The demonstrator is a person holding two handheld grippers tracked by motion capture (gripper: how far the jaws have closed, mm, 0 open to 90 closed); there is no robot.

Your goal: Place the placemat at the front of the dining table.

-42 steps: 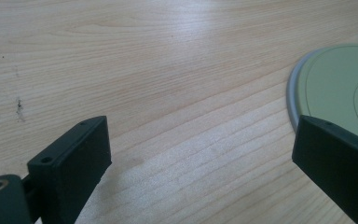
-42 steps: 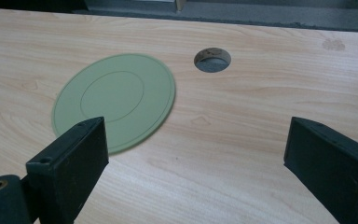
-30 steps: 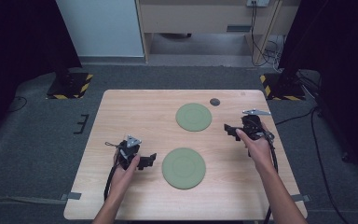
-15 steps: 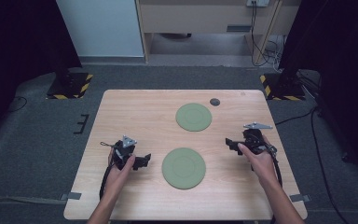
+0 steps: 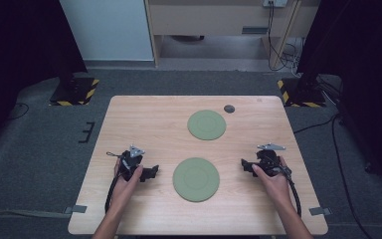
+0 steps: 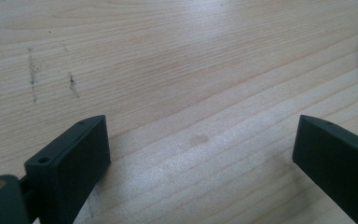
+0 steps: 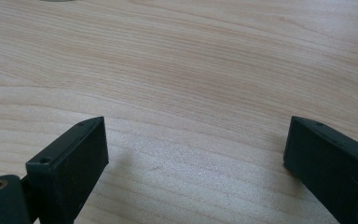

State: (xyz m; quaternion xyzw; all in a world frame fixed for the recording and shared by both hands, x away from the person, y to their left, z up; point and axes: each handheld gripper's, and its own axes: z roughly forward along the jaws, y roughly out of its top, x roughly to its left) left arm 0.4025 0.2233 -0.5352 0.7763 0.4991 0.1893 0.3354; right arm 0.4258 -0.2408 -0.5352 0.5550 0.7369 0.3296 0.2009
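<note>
- Near green plate (image 5: 196, 179): lies flat on the counter (image 5: 144, 119), between both grippers, touching neither.
- Handling, judged: thin, rigid, light, probably slick; pinch the rim, since flat faces offer no grip.
- Left gripper (image 5: 151, 172): jaws spread, empty.
- Right gripper (image 5: 244, 164): jaws spread, empty.
- Far green plate (image 5: 206, 124) and small dark disc (image 5: 229, 108) sit well apart; nothing obstructs.

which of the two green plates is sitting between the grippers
The near green plate, by the table's front edge, lies between the left gripper and right gripper. The far green plate sits beyond them, beside a small dark disc.
</note>
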